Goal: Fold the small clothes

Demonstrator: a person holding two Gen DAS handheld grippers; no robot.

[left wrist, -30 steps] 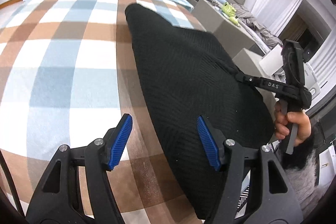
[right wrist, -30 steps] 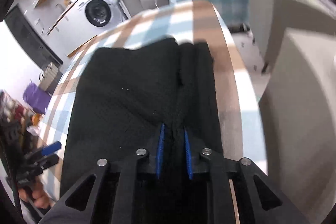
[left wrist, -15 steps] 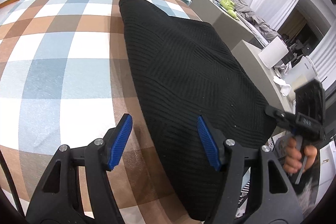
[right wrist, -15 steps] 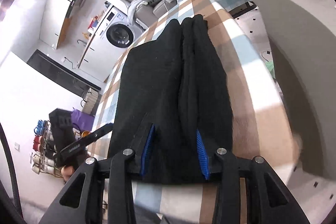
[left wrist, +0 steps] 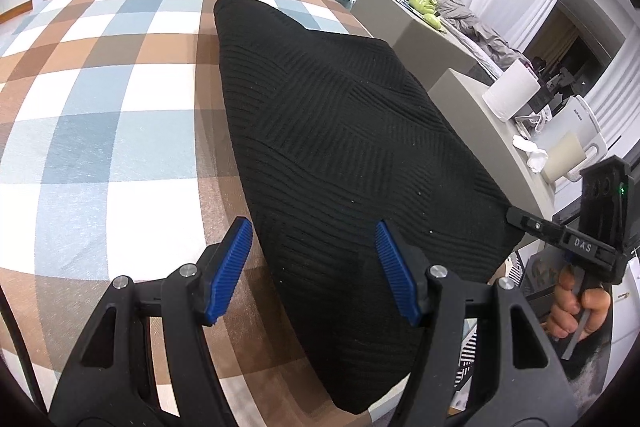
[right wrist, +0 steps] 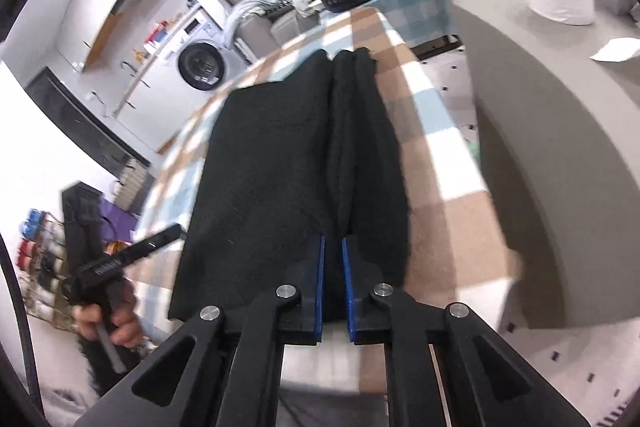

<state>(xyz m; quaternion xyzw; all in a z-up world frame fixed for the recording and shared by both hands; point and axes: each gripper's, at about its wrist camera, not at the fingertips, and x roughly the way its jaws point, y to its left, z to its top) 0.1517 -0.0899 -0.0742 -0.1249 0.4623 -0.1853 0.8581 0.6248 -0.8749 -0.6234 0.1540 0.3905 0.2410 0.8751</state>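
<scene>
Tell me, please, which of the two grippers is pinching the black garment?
The right gripper: its blue pads are shut on the black garment's near edge, whereas the left gripper stands open above it.

Left tool (left wrist: 312, 271): black frame, triangular cut-outs, silver screws at the joints, ribbed blue pads (left wrist: 232, 267). Right tool (right wrist: 333, 287): same build; its side bar carries white "DAS" lettering and its upright block a green light. Black cable at frame edge. Dark fuzzy sleeve (left wrist: 588, 367) at the right wrist.
</scene>
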